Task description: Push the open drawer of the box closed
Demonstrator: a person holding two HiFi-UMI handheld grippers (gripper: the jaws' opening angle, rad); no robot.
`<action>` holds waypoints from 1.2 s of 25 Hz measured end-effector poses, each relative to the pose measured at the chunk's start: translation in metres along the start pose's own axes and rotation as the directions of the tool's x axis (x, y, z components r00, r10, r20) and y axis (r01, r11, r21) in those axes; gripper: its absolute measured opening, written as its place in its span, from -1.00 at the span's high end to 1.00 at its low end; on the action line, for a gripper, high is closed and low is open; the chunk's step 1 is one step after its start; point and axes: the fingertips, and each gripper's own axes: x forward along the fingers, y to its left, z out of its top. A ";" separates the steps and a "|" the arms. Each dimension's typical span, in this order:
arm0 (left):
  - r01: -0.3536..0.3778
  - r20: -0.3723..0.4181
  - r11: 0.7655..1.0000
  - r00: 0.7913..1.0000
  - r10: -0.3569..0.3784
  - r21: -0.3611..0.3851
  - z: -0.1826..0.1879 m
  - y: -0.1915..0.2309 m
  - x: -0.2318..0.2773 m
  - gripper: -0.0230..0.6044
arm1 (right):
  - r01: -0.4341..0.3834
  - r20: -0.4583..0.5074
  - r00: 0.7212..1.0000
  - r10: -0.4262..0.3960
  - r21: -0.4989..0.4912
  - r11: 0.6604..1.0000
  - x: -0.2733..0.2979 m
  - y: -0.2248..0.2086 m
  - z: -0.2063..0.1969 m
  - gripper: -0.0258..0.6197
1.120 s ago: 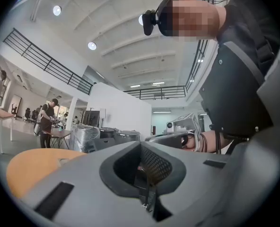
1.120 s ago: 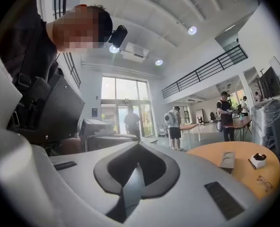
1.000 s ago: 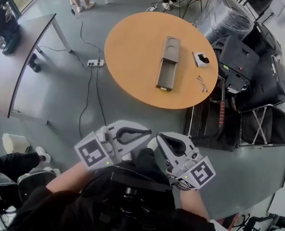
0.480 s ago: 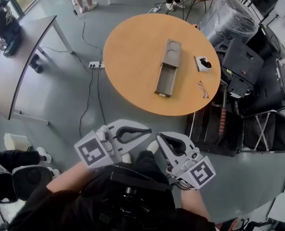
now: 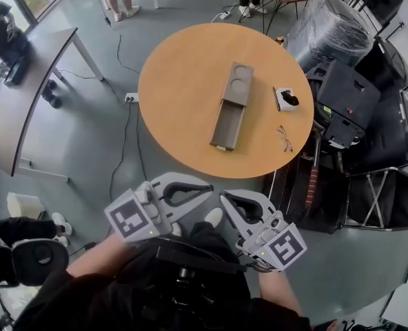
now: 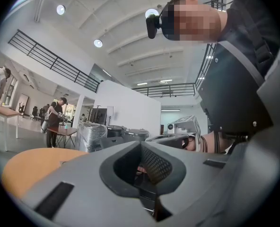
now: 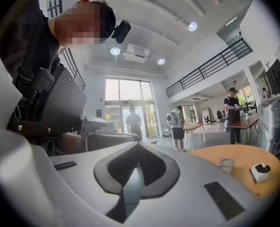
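A long grey-brown box [image 5: 236, 83] lies on the round orange table [image 5: 169, 81], its drawer [image 5: 226, 124] pulled out toward me. Both grippers are held low near my body, well short of the table's near edge. My left gripper [image 5: 209, 187] is shut with nothing in it, its tips pointing right. My right gripper [image 5: 224, 198] is also shut and empty, its tips pointing up-left, close to the left one. In the right gripper view the box [image 7: 226, 164] shows small on the table [image 7: 239, 156] at right. The left gripper view catches only the table's edge [image 6: 29, 164].
A small white holder with a black item [image 5: 284, 98] and a pair of glasses [image 5: 284, 138] lie on the table right of the box. Black cases [image 5: 352, 102] crowd the table's right side. A power strip [image 5: 130, 97] with cables lies on the floor left; a grey desk [image 5: 25, 95] stands further left.
The table and box have slid left and slightly nearer in the head view as my head shifted. Both grippers stay shut in about the same place.
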 end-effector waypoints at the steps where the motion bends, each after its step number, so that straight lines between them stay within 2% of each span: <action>1: -0.005 -0.003 1.000 1.000 0.005 0.000 0.000 0.003 0.007 0.83 | -0.005 0.001 1.000 0.005 0.001 1.000 -0.003 -0.008 0.001 0.90; 8: -0.048 -0.013 0.999 0.999 0.048 0.006 -0.001 0.024 0.060 0.83 | -0.044 0.003 0.999 0.044 0.009 0.999 -0.022 -0.062 0.005 0.90; 16: -0.100 -0.015 0.995 0.995 0.100 -0.009 -0.009 0.039 0.093 0.83 | -0.072 -0.008 0.997 0.073 0.030 0.997 -0.035 -0.098 -0.005 0.90; 23: -0.143 -0.013 0.990 0.990 0.143 -0.013 -0.010 0.040 0.112 0.83 | -0.099 -0.014 0.995 0.100 0.040 0.994 -0.048 -0.119 -0.009 0.90; 30: -0.165 -0.028 0.986 0.986 0.165 -0.010 -0.025 0.054 0.117 0.83 | -0.077 -0.028 0.997 0.079 0.060 0.995 -0.045 -0.137 -0.023 0.90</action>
